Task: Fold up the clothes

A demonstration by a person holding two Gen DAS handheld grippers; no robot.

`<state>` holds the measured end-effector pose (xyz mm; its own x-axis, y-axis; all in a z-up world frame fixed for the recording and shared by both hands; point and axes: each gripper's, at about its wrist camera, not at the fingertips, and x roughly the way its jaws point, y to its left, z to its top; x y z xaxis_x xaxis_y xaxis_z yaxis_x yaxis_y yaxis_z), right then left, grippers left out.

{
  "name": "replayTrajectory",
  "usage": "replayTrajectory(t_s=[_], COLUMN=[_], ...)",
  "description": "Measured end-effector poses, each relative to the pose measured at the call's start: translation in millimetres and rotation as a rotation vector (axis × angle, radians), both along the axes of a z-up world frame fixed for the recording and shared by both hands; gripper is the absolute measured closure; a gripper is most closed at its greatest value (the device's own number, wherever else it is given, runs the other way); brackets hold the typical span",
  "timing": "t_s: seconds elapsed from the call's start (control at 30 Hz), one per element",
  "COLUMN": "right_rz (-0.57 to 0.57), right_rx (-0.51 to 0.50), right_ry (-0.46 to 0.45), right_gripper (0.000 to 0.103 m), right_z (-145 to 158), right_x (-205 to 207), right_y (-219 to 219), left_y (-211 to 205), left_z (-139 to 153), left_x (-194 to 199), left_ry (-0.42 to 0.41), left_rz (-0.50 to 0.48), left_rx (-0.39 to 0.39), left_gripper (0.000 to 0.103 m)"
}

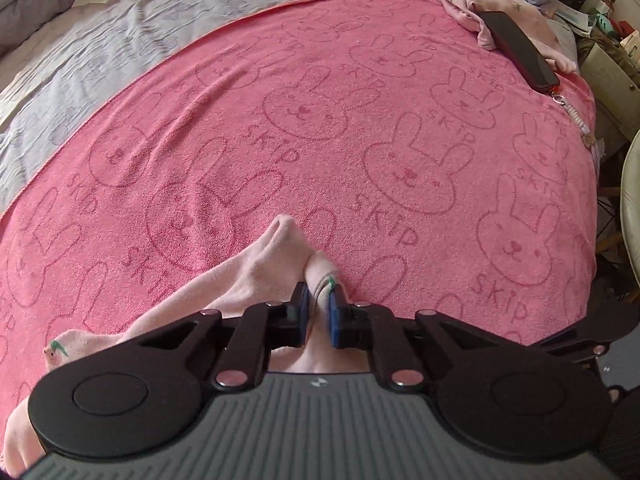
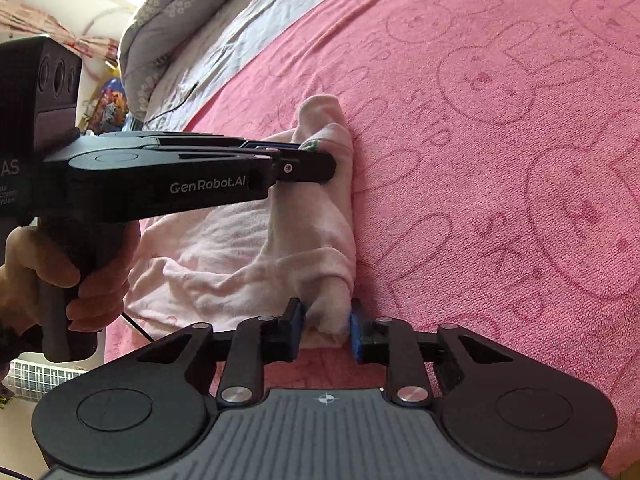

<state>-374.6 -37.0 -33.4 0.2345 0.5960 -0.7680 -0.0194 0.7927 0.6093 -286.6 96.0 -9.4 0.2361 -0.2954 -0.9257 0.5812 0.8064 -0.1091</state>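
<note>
The left tool (image 1: 319, 300) is gripping a fold of the pale pink garment (image 2: 256, 248), its blue pads (image 1: 305, 312) nearly together and pressing the cloth beside a green mark. The right tool (image 2: 326, 328) is pinching another bunched edge of the same garment, jaws almost closed on it. The garment is lying on the pink rabbit-print towel (image 1: 360, 120) spread over the bed, stretching between the two tools, with a hand (image 2: 48, 280) gripping the left tool's handle.
</note>
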Motion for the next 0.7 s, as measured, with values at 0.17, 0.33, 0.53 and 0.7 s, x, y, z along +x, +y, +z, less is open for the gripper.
replayTrajectory(t_s=[0.17, 0.33, 0.53, 0.7], right_rz=[0.002, -0.010, -0.045, -0.043], right_rx=[0.007, 0.024, 0.064, 0.075], right_ry=[0.072, 0.078, -0.032, 0.002], right_gripper=[0.099, 0.093, 0.054, 0.088], right_z=[-2, 4, 25, 14], right_x=[-14, -21, 8, 37], right_y=[-3, -14, -23, -16], left_y=[-2, 1, 2, 5], left_z=[-3, -1, 0, 7], left_x=[11, 11, 10, 5], left_ry=[0.004, 0.012, 0.006, -0.022], left_rz=[0.045, 0.039, 0.067, 0.100], left_rx=[-0.004, -0.026, -0.040, -0.059], left_gripper=[0.093, 0.093, 0.093, 0.093])
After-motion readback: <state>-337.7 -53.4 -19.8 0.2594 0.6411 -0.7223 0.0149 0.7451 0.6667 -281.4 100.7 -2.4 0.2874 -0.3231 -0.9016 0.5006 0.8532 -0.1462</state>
